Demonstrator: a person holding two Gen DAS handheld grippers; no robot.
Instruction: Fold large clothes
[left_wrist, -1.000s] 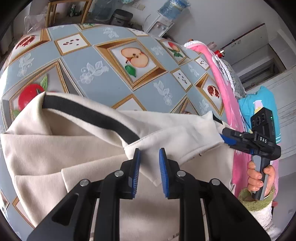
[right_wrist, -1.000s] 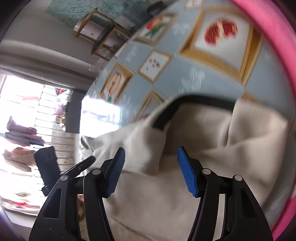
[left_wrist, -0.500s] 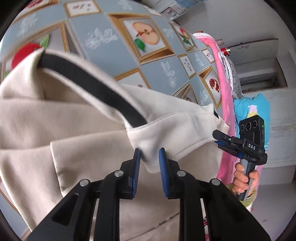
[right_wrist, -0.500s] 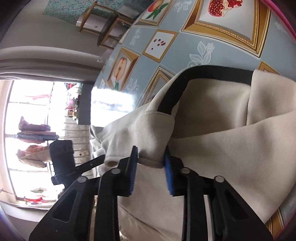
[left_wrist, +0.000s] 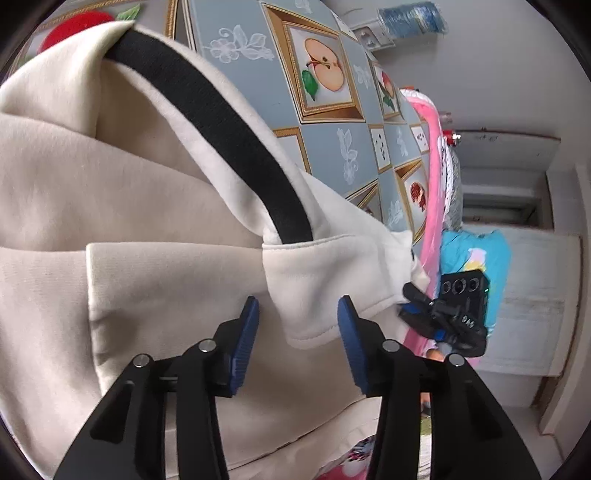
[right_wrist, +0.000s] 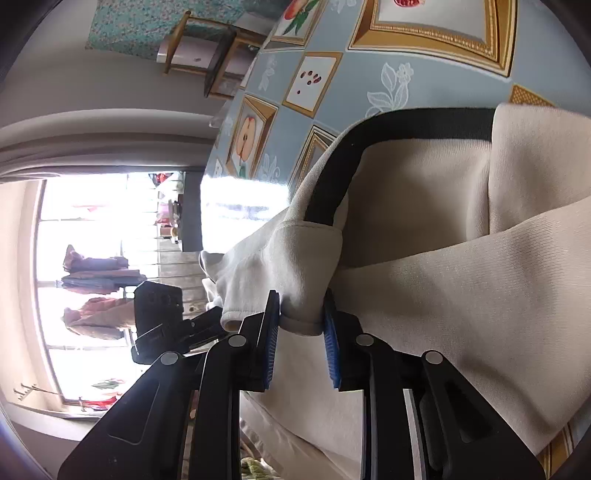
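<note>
As left gripper (left_wrist: 297, 328) jaws are opening, cream garment (left_wrist: 147, 280) on worktop (left_wrist: 332, 155) hangs from right gripper (right_wrist: 299, 323) alone, clenched on thick hem; hem apparently shallow between pads, may slip, undoing fold.

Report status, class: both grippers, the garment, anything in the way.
Left gripper opening, cream garment hem between the pads, not pinched. Right gripper shut on the hem. Garment part-folded on the patterned tablecloth. Pink cloth alongside, nothing blocking.
</note>
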